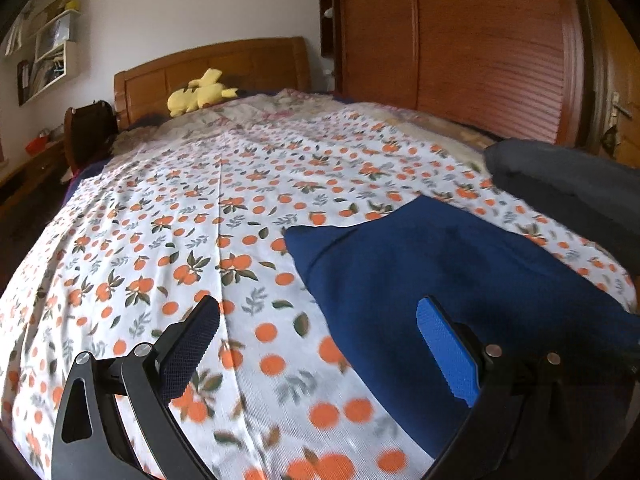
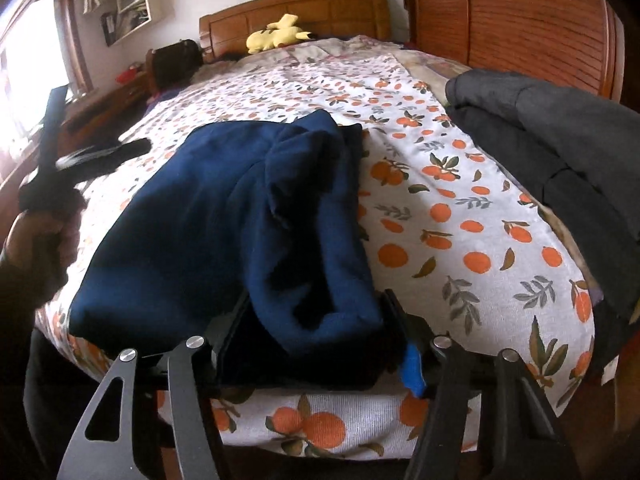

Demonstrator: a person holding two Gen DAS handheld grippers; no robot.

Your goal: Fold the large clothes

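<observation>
A navy blue garment lies folded on the bed near its front edge; it also shows at the right of the left wrist view. My right gripper is shut on a thick folded bundle of this garment at the near edge. My left gripper is open and empty, hovering above the orange-print bedsheet at the garment's left edge. The left gripper also appears blurred at the far left of the right wrist view, held in a hand.
A pile of dark grey clothes lies on the bed's right side. A yellow plush toy sits by the wooden headboard. A wooden wardrobe stands to the right. A bedside table is left.
</observation>
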